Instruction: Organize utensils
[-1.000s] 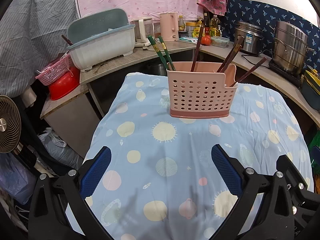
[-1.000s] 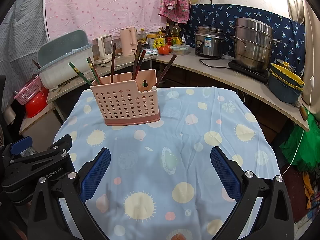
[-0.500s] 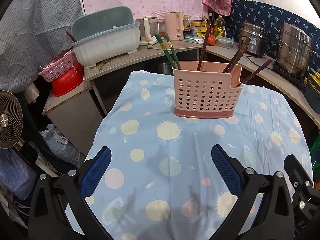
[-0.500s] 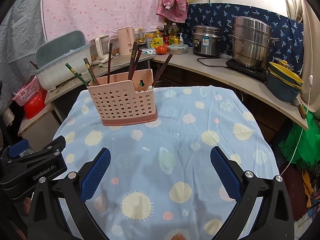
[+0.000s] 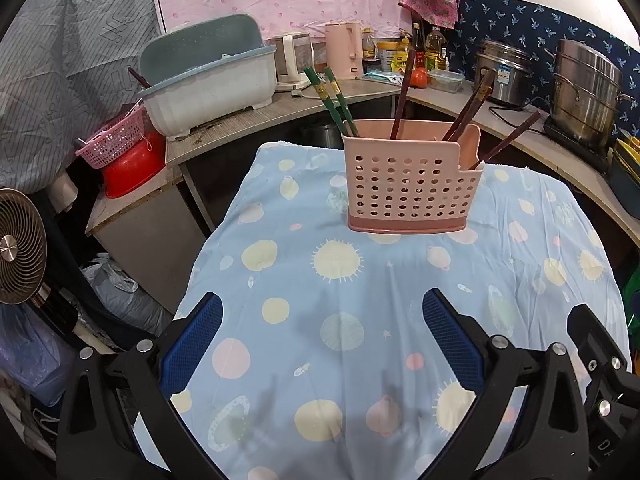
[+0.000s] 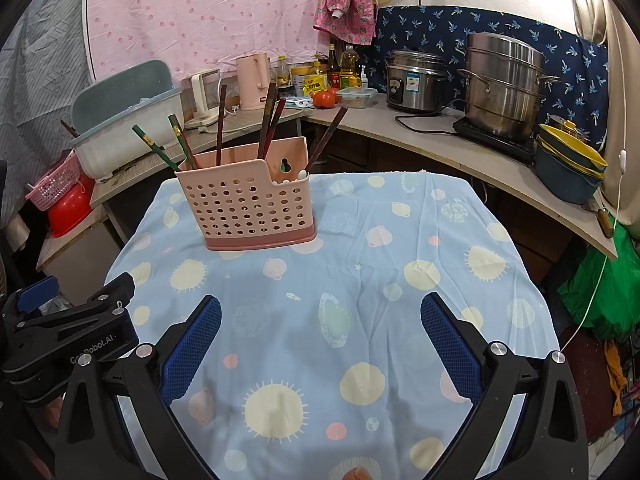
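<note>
Chopsticks [image 5: 402,94] stand near upright, tips down, in holder [image 5: 412,188].

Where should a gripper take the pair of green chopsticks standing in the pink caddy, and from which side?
Probably the upper shafts, near the gold bands. The green chopsticks lean up and left out of the pink utensil caddy, apart from the brown chopsticks. Coming from above on the caddy's left looks clearest, with the open left gripper closing across both sticks.

chopsticks [image 5: 404,96] in holder [image 5: 412,184] on table [image 5: 360,320]
</note>
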Tool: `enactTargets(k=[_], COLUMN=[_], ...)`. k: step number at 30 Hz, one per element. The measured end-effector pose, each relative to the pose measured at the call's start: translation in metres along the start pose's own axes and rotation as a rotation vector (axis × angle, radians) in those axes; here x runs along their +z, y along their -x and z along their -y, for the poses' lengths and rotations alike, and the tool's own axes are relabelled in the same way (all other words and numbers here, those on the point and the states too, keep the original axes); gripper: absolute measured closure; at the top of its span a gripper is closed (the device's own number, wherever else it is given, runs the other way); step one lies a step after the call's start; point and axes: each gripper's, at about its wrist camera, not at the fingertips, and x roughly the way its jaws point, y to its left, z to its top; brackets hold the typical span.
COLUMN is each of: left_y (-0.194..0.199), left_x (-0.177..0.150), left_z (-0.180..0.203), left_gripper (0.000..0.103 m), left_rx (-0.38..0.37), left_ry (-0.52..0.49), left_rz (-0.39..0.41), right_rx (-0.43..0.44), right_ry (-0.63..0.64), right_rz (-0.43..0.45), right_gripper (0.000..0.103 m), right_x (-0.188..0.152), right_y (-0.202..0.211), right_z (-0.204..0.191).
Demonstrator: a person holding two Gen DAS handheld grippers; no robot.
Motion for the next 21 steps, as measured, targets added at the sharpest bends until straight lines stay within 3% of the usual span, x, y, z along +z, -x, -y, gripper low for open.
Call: enactTargets(k=[21], left_y=[-0.0012], left_x=[0.0006], left_z=[0.0017], left_gripper=[0.007], left_rx=[-0.016], left_ry=[-0.014], left_rz=[-0.006], right_rx=[0.000], right_ry=[-0.003], right_rz=[0.000], right_gripper=[0.007], right_x=[0.0006], right_y=[-0.0004], right_z=[-0.0011])
